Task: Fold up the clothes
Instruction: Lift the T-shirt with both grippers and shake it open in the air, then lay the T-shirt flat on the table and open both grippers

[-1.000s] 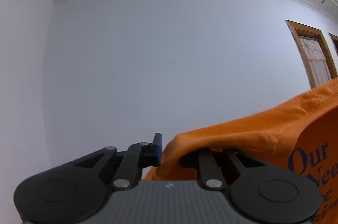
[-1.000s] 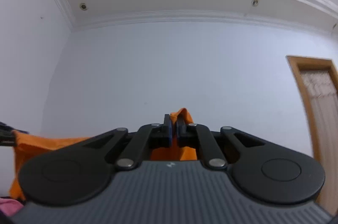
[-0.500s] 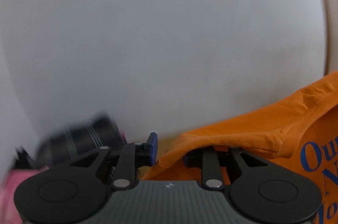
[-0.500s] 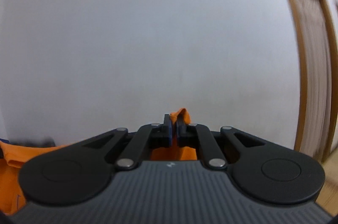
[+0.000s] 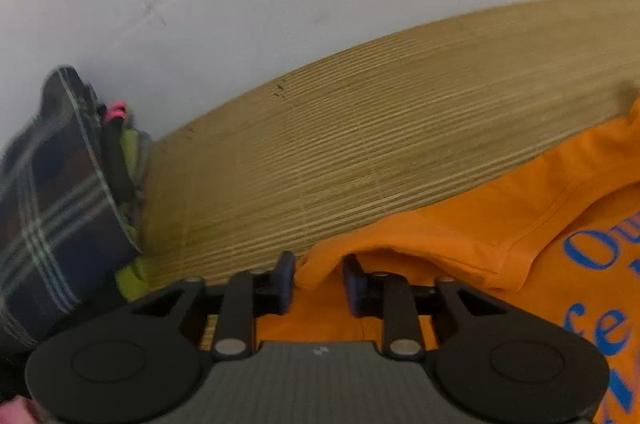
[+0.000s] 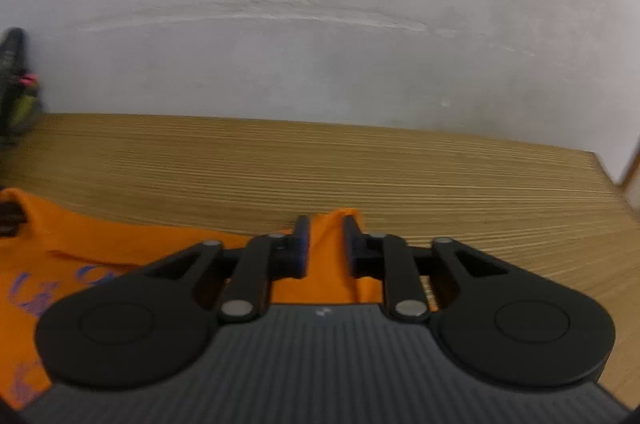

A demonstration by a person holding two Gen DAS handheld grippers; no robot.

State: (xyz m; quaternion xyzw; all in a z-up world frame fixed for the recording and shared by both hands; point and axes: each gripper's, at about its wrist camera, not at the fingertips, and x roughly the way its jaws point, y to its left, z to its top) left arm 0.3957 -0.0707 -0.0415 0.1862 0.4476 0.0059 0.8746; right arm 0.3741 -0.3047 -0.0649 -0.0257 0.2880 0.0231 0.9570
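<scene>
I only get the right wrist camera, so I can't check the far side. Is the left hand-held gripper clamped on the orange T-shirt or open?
Observer: Open. The left hand-held gripper has its jaws apart, and a corner of the orange T-shirt lies loose between them.
Operator: What is the dark blur at my left edge?
Observer: A dark plaid garment heaped against the wall, with lime-green cloth tucked beside it.
Operator: Which side of the shirt faces up over there?
Observer: The printed side. Blue lettering shows clearly, and the shirt appears to rest on the wooden tabletop.
</scene>
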